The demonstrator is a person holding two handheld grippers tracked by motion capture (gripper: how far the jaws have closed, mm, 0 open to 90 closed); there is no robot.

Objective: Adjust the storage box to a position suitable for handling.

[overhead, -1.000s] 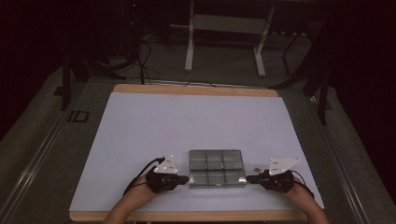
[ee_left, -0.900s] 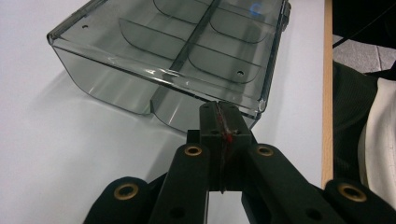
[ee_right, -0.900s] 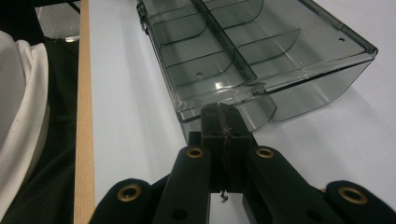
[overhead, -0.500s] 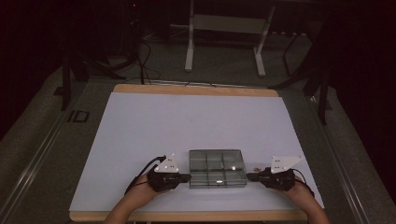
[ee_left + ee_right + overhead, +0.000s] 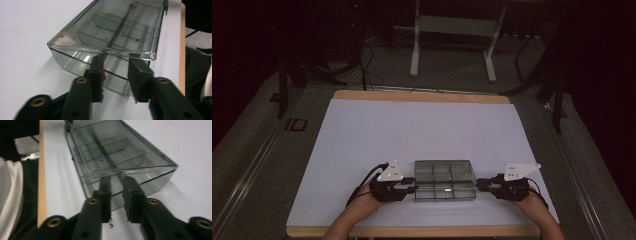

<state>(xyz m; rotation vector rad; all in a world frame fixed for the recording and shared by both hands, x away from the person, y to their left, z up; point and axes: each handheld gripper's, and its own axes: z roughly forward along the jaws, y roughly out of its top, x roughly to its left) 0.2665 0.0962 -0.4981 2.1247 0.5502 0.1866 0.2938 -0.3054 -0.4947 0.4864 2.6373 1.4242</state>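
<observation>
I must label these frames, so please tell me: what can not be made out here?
- Clear box contents: too small in the high view; glare in both gripper views.
- Left gripper: whether its pads touch the box wall; blurred.
- Right gripper: likewise.
- Box's far end: cut by the frame edge in both gripper views.

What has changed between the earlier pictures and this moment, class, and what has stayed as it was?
Both claws have just been opening: the left claw and the right claw now stand slightly apart at the ends of the clear, smoky-grey plastic compartment box, with nothing clamped between the jaws. The box, both hands and the white table top stayed where they were.
</observation>
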